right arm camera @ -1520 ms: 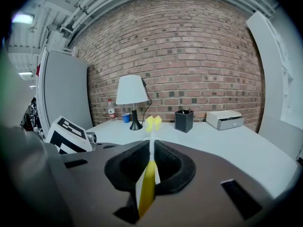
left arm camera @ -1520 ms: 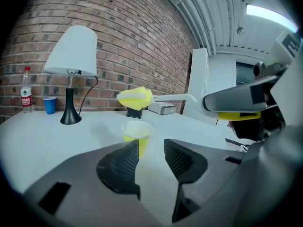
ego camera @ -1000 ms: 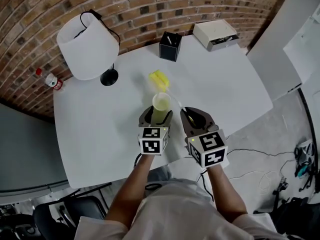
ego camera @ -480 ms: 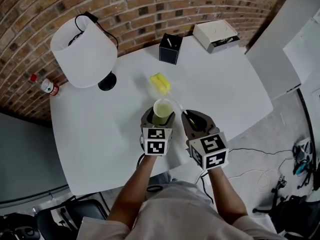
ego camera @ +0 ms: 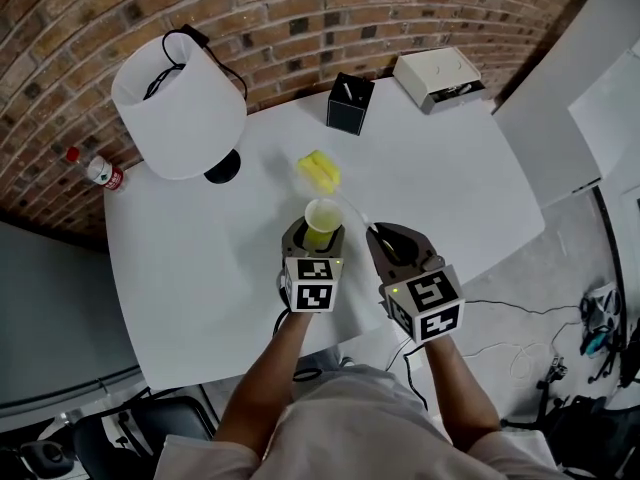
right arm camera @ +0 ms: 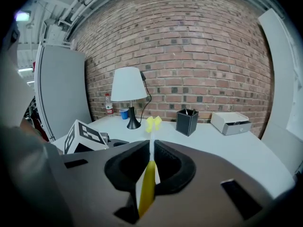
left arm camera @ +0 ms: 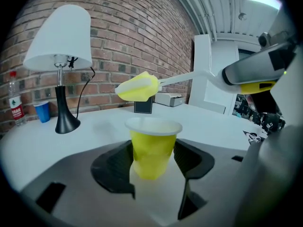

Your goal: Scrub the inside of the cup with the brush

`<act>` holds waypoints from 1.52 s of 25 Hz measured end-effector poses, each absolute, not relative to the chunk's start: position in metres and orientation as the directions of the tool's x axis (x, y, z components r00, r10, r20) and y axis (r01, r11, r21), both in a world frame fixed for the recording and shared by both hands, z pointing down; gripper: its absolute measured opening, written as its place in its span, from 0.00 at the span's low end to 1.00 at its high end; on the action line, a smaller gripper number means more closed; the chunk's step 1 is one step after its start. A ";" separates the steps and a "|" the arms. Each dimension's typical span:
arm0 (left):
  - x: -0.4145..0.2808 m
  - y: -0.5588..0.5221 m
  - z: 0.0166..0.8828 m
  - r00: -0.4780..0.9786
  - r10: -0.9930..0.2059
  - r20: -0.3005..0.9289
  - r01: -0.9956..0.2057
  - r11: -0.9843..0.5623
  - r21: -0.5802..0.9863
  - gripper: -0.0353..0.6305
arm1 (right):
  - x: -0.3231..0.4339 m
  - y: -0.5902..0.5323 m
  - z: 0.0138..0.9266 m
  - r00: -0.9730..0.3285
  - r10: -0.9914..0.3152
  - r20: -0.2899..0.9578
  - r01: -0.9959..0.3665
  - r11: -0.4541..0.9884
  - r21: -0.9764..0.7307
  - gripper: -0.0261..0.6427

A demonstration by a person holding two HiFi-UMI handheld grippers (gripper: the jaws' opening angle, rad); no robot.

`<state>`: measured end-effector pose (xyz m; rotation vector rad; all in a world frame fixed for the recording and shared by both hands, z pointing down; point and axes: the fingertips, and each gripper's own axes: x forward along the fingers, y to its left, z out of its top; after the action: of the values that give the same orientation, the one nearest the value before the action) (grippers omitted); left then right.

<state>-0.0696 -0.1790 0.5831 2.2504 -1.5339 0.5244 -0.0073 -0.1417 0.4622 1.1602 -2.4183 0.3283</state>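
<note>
My left gripper (ego camera: pixel 317 234) holds the yellow cup (left arm camera: pixel 152 145) upright over the white table (ego camera: pixel 200 268). Its jaws have just been closing, and now they press on the cup's dented sides under the white rim. My right gripper (right arm camera: pixel 151 151) is shut tight on the thin brush (right arm camera: pixel 147 186), and the brush's soft yellow head (left arm camera: pixel 138 87) hangs in the air just behind the cup's open top.

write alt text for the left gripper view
A yellow cup with a white rim is gripped upright between the left gripper's jaws, which have just been closing on it. The yellow brush head hovers above and beyond the rim, its white handle running to the right gripper. A white lamp and brick wall stand behind.
</note>
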 end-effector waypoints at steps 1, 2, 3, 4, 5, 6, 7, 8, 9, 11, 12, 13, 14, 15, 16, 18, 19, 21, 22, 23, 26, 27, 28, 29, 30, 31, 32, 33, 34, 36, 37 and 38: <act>-0.072 -0.180 0.581 0.342 -0.802 0.490 -0.934 -0.348 0.084 0.47 | -0.009 -0.142 0.458 -0.563 -0.673 0.481 -0.773 0.634 -0.017 0.08; -0.076 -0.181 0.577 0.342 -0.804 0.486 -0.933 -0.351 0.076 0.47 | -0.011 -0.142 0.453 -0.572 -0.664 0.481 -0.760 0.650 -0.008 0.08; -0.080 -0.182 0.572 0.340 -0.807 0.483 -0.933 -0.352 0.069 0.47 | -0.012 -0.142 0.447 -0.583 -0.655 0.481 -0.746 0.666 0.003 0.08; -0.084 -0.182 0.567 0.338 -0.810 0.478 -0.934 -0.352 0.063 0.47 | -0.014 -0.143 0.441 -0.594 -0.645 0.480 -0.731 0.683 0.013 0.08; -0.088 -0.183 0.560 0.337 -0.814 0.474 -0.934 -0.352 0.059 0.47 | -0.016 -0.145 0.435 -0.605 -0.635 0.480 -0.715 0.699 0.024 0.08; -0.092 -0.183 0.552 0.335 -0.816 0.470 -0.934 -0.352 0.055 0.46 | -0.017 -0.145 0.429 -0.615 -0.623 0.482 -0.697 0.716 0.037 0.08; -0.096 -0.183 0.543 0.334 -0.818 0.468 -0.934 -0.352 0.051 0.46 | -0.018 -0.146 0.424 -0.626 -0.609 0.487 -0.676 0.735 0.051 0.08; -0.100 -0.183 0.536 0.335 -0.820 0.464 -0.934 -0.356 0.045 0.46 | -0.020 -0.146 0.418 -0.636 -0.594 0.492 -0.653 0.755 0.068 0.08; -0.102 -0.182 0.529 0.338 -0.822 0.458 -0.932 -0.362 0.038 0.46 | -0.021 -0.145 0.412 -0.647 -0.579 0.497 -0.627 0.774 0.086 0.08; -0.106 -0.180 0.518 0.351 -0.826 0.442 -0.925 -0.380 0.025 0.46 | -0.023 -0.145 0.399 -0.667 -0.549 0.503 -0.574 0.810 0.121 0.08; -0.107 -0.179 0.513 0.360 -0.827 0.432 -0.921 -0.390 0.020 0.45 | -0.025 -0.145 0.392 -0.677 -0.533 0.508 -0.547 0.826 0.137 0.08; -0.108 -0.178 0.507 0.369 -0.828 0.422 -0.916 -0.400 0.015 0.45 | -0.025 -0.144 0.386 -0.685 -0.516 0.514 -0.519 0.841 0.152 0.08; -0.109 -0.177 0.503 0.377 -0.829 0.413 -0.912 -0.409 0.011 0.45 | -0.025 -0.144 0.380 -0.692 -0.499 0.522 -0.491 0.855 0.167 0.08; -0.110 -0.176 0.499 0.385 -0.829 0.406 -0.908 -0.418 0.007 0.45 | -0.025 -0.143 0.374 -0.696 -0.483 0.531 -0.461 0.868 0.184 0.08; -0.111 -0.175 0.495 0.391 -0.829 0.400 -0.905 -0.426 0.001 0.45 | -0.024 -0.143 0.368 -0.700 -0.469 0.538 -0.432 0.879 0.203 0.08; -0.114 -0.172 0.490 0.400 -0.827 0.395 -0.898 -0.439 -0.012 0.45 | -0.022 -0.142 0.356 -0.707 -0.443 0.551 -0.375 0.896 0.238 0.08; -0.116 -0.171 0.488 0.403 -0.826 0.393 -0.896 -0.445 -0.017 0.45 | -0.021 -0.140 0.350 -0.708 -0.428 0.562 -0.342 0.904 0.257 0.08; -0.121 -0.167 0.485 0.407 -0.825 0.392 -0.891 -0.452 -0.028 0.45 | -0.020 -0.137 0.341 -0.697 -0.402 0.595 -0.270 0.914 0.301 0.08; -0.123 -0.166 0.484 0.408 -0.824 0.393 -0.889 -0.456 -0.034 0.45 | -0.019 -0.136 0.338 -0.690 -0.391 0.610 -0.236 0.917 0.320 0.08; -0.126 -0.165 0.483 0.409 -0.823 0.395 -0.887 -0.461 -0.041 0.45 | -0.020 -0.134 0.334 -0.686 -0.380 0.620 -0.208 0.919 0.334 0.08; -0.131 -0.162 0.479 0.415 -0.817 0.399 -0.875 -0.479 -0.072 0.45 | -0.023 -0.130 0.325 -0.680 -0.344 0.648 -0.139 0.928 0.346 0.08; -0.133 -0.162 0.477 0.416 -0.817 0.400 -0.871 -0.484 -0.084 0.45 | -0.024 -0.128 0.324 -0.673 -0.330 0.662 -0.113 0.930 0.349 0.08; -0.135 -0.162 0.476 0.417 -0.816 0.400 -0.867 -0.489 -0.096 0.45 | -0.024 -0.126 0.323 -0.665 -0.316 0.677 -0.084 0.932 0.353 0.08; -0.136 -0.162 0.475 0.418 -0.816 0.400 -0.861 -0.496 -0.111 0.45 | -0.025 -0.124 0.322 -0.656 -0.304 0.690 -0.055 0.932 0.358 0.08; -0.137 -0.163 0.475 0.422 -0.814 0.398 -0.854 -0.505 -0.129 0.45 | -0.025 -0.124 0.321 -0.649 -0.294 0.702 -0.026 0.930 0.366 0.08; -0.137 -0.164 0.475 0.427 -0.812 0.397 -0.843 -0.517 -0.149 0.45 | -0.025 -0.124 0.320 -0.639 -0.289 0.713 0.002 0.926 0.377 0.08; -0.136 -0.164 0.475 0.432 -0.809 0.398 -0.832 -0.528 -0.170 0.45 | -0.024 -0.124 0.319 -0.625 -0.290 0.725 0.032 0.918 0.395 0.08; -0.135 -0.164 0.475 0.435 -0.806 0.402 -0.820 -0.539 -0.194 0.45 | -0.022 -0.125 0.318 -0.605 -0.296 0.739 0.066 0.907 0.416 0.08; -0.134 -0.164 0.475 0.435 -0.802 0.409 -0.806 -0.549 -0.220 0.45 | -0.021 -0.125 0.319 -0.582 -0.301 0.755 0.104 0.894 0.436 0.08; -0.133 -0.163 0.475 0.430 -0.794 0.429 -0.778 -0.567 -0.270 0.45 | -0.022 -0.122 0.320 -0.543 -0.294 0.786 0.182 0.873 0.452 0.08; -0.132 -0.163 0.476 0.426 -0.791 0.440 -0.765 -0.574 -0.291 0.45 | -0.023 -0.121 0.320 -0.530 -0.284 0.799 0.213 0.867 0.450 0.08; -0.131 -0.162 0.476 0.424 -0.787 0.448 -0.754 -0.581 -0.308 0.45 | -0.024 -0.119 0.321 -0.519 -0.275 0.809 0.241 0.861 0.447 0.08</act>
<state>-0.1311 -0.1621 0.4760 2.7010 -1.4628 0.9018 -0.0244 -0.1194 0.3208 0.0251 -2.0179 -0.6391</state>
